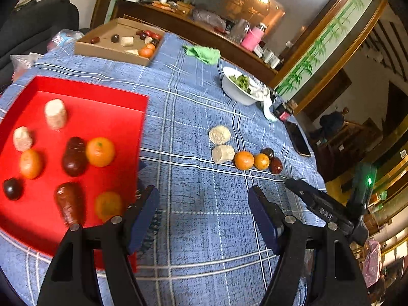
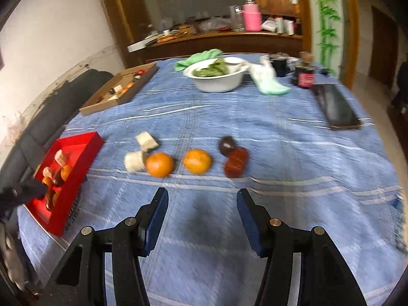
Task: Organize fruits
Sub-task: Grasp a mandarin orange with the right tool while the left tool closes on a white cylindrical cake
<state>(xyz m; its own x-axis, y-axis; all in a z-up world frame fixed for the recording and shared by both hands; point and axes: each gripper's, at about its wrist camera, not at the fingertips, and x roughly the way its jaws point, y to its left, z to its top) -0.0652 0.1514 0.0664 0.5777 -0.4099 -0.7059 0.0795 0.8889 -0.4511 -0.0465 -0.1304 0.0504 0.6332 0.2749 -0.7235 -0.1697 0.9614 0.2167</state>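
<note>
A red tray lies at the left of the blue checked tablecloth and holds several fruits: oranges, dark plums and pale chunks. A row of fruits sits on the cloth: two pale chunks, two oranges and two dark fruits. My left gripper is open and empty above the cloth, just right of the tray. My right gripper is open and empty, a little short of the row. The tray also shows in the right wrist view.
A cardboard box with more fruits stands at the far left. A white bowl of greens, a green cloth, a dark jar and a black phone lie at the far side. The right gripper's body is at the right.
</note>
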